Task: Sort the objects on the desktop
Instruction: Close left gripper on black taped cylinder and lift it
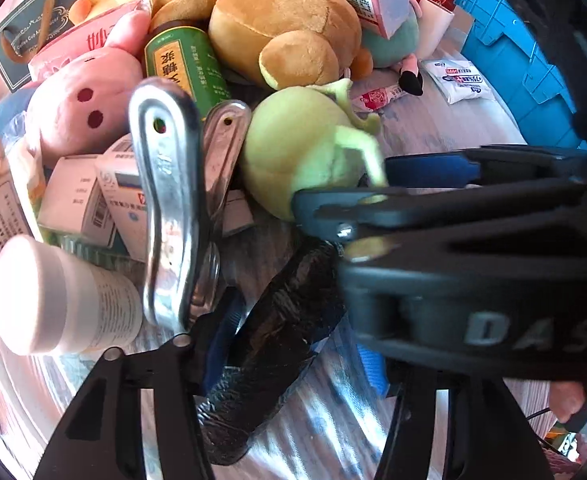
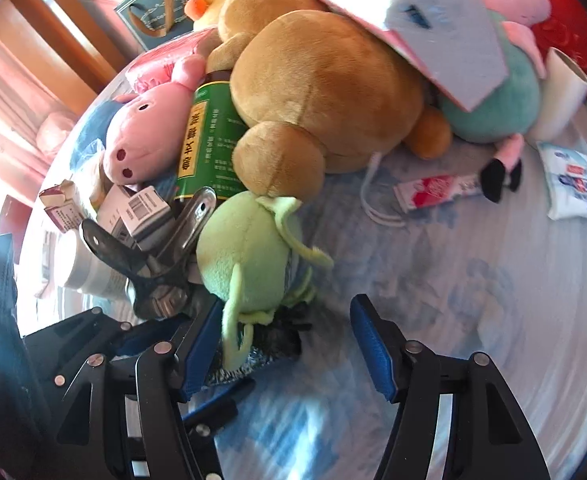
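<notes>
A heap of desktop objects lies on the table. A green plush toy [image 1: 301, 148] [image 2: 249, 256] lies at its near edge. My right gripper [image 2: 281, 344] is open; its left finger [image 2: 201, 344] touches the plush and the right finger stands apart on bare table. It reaches across the left wrist view [image 1: 433, 184] with the plush's limb between its fingers. My left gripper [image 1: 229, 344] is closed on a metal clip tool with silver handles [image 1: 169, 208] [image 2: 161, 256] and a black wrapped body [image 1: 269, 344].
Behind are a brown teddy bear [image 2: 325, 92], a pink pig plush [image 2: 145, 140], a green bottle [image 2: 209, 140], medicine boxes [image 1: 89, 200], a white jar [image 1: 53, 300], a wipes pack [image 2: 577, 184] and a sachet [image 2: 433, 190]. A blue crate [image 1: 505, 48] stands at the right.
</notes>
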The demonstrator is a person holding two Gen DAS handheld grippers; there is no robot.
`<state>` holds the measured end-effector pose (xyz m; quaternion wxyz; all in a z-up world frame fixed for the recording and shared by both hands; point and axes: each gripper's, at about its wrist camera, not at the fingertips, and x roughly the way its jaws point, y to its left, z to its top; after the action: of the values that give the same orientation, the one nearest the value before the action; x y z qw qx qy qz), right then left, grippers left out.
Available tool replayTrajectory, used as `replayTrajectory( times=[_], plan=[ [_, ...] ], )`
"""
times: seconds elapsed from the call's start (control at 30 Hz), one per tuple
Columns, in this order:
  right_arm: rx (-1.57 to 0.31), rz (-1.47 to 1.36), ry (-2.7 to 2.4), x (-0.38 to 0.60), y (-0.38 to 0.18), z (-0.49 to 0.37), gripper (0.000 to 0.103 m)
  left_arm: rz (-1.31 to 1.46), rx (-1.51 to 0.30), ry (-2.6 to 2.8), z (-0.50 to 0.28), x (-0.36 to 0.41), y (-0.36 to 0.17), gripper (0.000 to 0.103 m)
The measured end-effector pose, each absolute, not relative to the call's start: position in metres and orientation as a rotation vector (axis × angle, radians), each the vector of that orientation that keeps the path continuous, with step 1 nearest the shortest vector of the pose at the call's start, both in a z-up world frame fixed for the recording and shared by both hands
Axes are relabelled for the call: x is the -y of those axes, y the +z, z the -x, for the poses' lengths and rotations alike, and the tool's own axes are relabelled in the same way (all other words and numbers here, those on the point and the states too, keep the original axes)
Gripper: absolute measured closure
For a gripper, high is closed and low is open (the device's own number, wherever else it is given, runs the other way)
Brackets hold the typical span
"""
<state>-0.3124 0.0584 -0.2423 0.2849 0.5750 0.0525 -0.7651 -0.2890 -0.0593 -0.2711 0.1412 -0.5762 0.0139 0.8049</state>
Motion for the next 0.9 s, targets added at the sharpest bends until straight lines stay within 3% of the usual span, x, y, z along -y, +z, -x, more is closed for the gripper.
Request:
replayTrajectory(
  times=[0.07,0.13,0.2,0.33,0.4,0.57,0.67,0.77,0.87,0.9],
  plan=[
    [-0.134,-1.534,-2.03,-0.057,-0.244,0.313,0.038,1.661,-0.034,2.321,0.289,0.059,-0.271,0.054],
    [-0.121,-1.535,-2.01,-0.057,-0.243,0.313,0.045,1.662,-0.005,2.309,0.288,0.061,-0.271,0.057],
    [-0.087,-1.527,-1.989,-0.061,-0.238,0.31,0.067,1.661,0.018,2.3,0.286,0.062,-0.269,0.059],
    [-0.106,-1.476,-1.996,-0.073,-0.209,0.295,0.077,1.635,-0.022,2.329,0.275,0.059,-0.259,0.063],
    [-0.099,-1.436,-2.027,-0.083,-0.189,0.287,0.088,1.613,-0.024,2.346,0.268,0.058,-0.25,0.064],
    [-0.093,-1.394,-2.107,-0.11,-0.141,0.28,0.088,1.565,-0.041,2.408,0.251,0.066,-0.229,0.065],
    [-0.082,-1.417,-2.125,-0.112,-0.13,0.272,0.085,1.578,-0.03,2.445,0.239,0.077,-0.225,0.067],
    [-0.104,-1.425,-2.105,-0.104,-0.142,0.263,0.057,1.616,0.009,2.497,0.227,0.098,-0.227,0.069],
    [-0.124,-1.462,-2.096,-0.1,-0.153,0.259,0.047,1.672,0.047,2.532,0.227,0.114,-0.236,0.069],
    [-0.136,-1.478,-2.094,-0.101,-0.157,0.258,0.036,1.698,0.052,2.539,0.233,0.11,-0.243,0.069]
  ],
)
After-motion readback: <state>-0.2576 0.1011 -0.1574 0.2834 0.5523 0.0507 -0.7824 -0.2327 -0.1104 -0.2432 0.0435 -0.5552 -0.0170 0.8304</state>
